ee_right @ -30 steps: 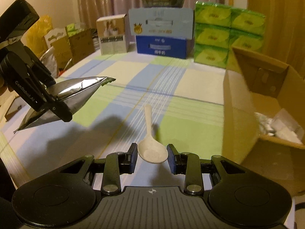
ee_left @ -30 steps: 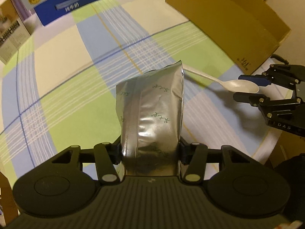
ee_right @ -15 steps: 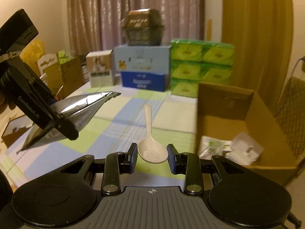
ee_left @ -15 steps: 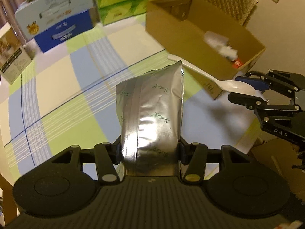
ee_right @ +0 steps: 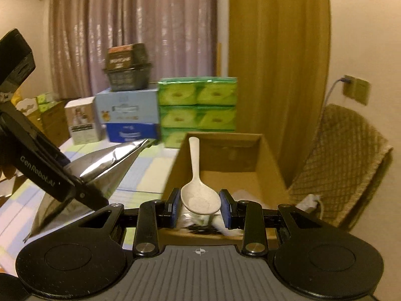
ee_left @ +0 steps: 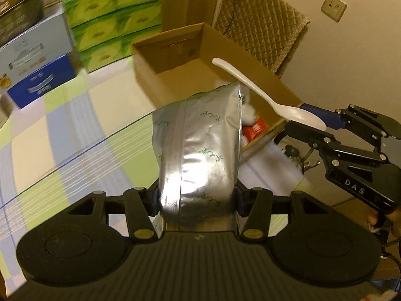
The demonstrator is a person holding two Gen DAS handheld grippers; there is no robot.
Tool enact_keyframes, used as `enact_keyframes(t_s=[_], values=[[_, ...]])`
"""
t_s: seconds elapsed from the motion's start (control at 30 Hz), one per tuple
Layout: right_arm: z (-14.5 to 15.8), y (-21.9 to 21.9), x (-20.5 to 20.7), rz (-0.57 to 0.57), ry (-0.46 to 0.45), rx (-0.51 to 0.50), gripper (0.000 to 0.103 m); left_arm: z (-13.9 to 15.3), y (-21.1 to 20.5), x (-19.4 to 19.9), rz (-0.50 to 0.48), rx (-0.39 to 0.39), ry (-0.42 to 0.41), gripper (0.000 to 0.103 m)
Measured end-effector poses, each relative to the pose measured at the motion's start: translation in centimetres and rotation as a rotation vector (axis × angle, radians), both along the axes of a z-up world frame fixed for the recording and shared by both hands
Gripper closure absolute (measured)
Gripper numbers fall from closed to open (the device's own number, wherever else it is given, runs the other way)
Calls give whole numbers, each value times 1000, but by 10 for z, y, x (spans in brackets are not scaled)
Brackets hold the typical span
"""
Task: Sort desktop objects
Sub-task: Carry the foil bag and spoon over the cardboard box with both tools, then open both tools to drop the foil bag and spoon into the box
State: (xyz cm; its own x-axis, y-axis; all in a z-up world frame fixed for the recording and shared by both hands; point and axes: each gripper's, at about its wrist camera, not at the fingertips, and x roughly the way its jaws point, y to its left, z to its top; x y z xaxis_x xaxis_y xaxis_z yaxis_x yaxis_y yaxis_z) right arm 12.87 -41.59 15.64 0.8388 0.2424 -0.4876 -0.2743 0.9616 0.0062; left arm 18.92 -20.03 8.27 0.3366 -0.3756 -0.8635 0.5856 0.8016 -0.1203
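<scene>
Ahead of both grippers sits the open brown cardboard box (ee_right: 220, 165). My left gripper (ee_left: 198, 198) clamps a silver foil pouch (ee_left: 200, 148); my right gripper (ee_right: 200, 205) clamps a white plastic spoon (ee_right: 198, 188), both held for dropping in.

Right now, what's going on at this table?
A person is sorting with two handheld claws. The left claw grips a silver foil pouch; the right claw is shut on a white plastic spoon by its bowl. Both are held up near the open cardboard box, which already holds some small items.
</scene>
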Motion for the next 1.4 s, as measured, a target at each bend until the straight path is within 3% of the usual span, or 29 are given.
enact_keyframes(t_s=[0.23,0.53,0.9,1.03,1.17,1.4], values=[[3,-28,19,-50,3,-1,73,-2,-47,7,-13,14,-15,54],[-4,-42,57,-83,19,-27,73,-13,-79,39,-12,6,0,54],[-23,-55,109,-138,65,-34,73,-26,-96,116,119,-152,85,54],[-31,-56,122,-146,87,-25,73,-36,-95,137,164,-250,131,43],[-39,-51,129,-138,108,-12,73,-36,-89,138,153,-227,64,43],[-45,-34,142,-113,111,18,73,-32,-47,127,194,-268,34,42]])
